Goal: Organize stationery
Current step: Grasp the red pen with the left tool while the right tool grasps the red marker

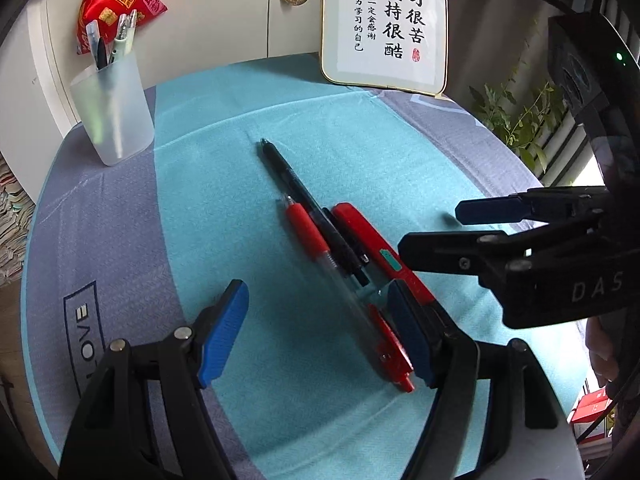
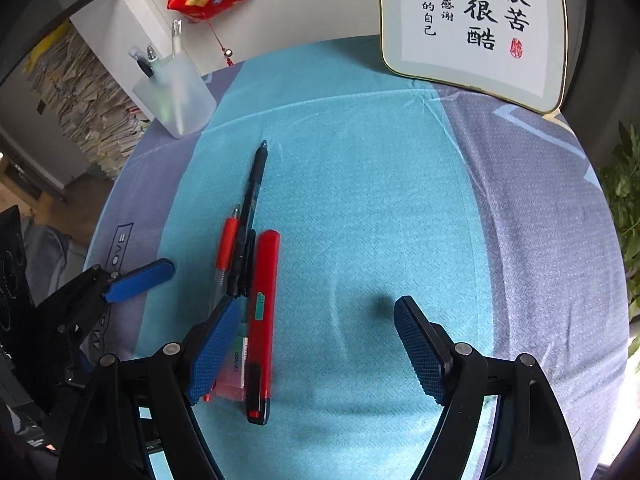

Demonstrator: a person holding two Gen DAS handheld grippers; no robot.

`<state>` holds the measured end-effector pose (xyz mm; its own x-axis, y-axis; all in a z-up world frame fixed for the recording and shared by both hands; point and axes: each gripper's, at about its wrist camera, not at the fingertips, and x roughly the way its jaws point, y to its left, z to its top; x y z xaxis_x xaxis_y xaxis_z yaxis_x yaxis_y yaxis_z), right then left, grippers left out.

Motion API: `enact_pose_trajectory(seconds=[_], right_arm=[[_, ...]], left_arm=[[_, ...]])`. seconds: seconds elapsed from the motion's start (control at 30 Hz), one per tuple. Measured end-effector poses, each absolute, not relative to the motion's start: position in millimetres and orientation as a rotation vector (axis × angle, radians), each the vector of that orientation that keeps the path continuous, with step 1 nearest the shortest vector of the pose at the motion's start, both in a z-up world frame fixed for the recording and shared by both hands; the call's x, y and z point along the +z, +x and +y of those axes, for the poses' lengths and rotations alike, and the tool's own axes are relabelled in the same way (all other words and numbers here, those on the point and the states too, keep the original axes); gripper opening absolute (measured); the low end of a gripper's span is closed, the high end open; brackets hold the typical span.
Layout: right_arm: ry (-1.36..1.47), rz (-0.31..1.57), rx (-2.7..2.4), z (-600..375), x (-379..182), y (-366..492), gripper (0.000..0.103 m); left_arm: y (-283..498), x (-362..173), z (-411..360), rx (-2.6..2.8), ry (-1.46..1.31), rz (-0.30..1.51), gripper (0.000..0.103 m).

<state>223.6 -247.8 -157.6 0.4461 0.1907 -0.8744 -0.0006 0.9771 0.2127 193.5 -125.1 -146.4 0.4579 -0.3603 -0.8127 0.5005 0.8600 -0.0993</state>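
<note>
Lying on cloth (image 2: 380, 208): 3 pens (image 2: 250, 216), 1 eraser (image 2: 234, 376).

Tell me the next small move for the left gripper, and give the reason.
Probably shift the left gripper sideways toward the red gel pen until the pen lies between its fingers, then close. The jaws stand open and empty, and the pens lie loose in a bundle on the teal cloth, while the frosted pen cup at the far left already holds others.

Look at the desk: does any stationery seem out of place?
Yes. A black pen, a red pen, a red marker and an eraser lie loose on the cloth, while other pens stand in the cup.
</note>
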Motion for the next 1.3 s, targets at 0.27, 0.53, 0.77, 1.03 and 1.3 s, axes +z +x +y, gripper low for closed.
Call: enact_pose_trajectory(seconds=[0.27,0.53,0.77,1.03,1.3], right_arm=[[0.16,1.12,0.094,-243,-158,230,0.08],[0.164,1.122,0.09,-245,-159,227,0.08],[0.15,1.139,0.1,-236,-159,230,0.08],[-0.029,1.193,0.039,-212,-164,236,0.08],[-0.118,1.154,0.026,-203,-160,237,0.022]], left_arm=[[195,-146,-126,-0.498,0.126,0.976,0.066],[194,-147,-114,-0.343,0.177,0.988,0.064],[191,-145,-109,-0.326,0.188,0.98,0.066],[186,-147,-115,-0.365,0.214,0.95,0.042],[180,-147,-122,-0.411,0.243,0.947,0.014]])
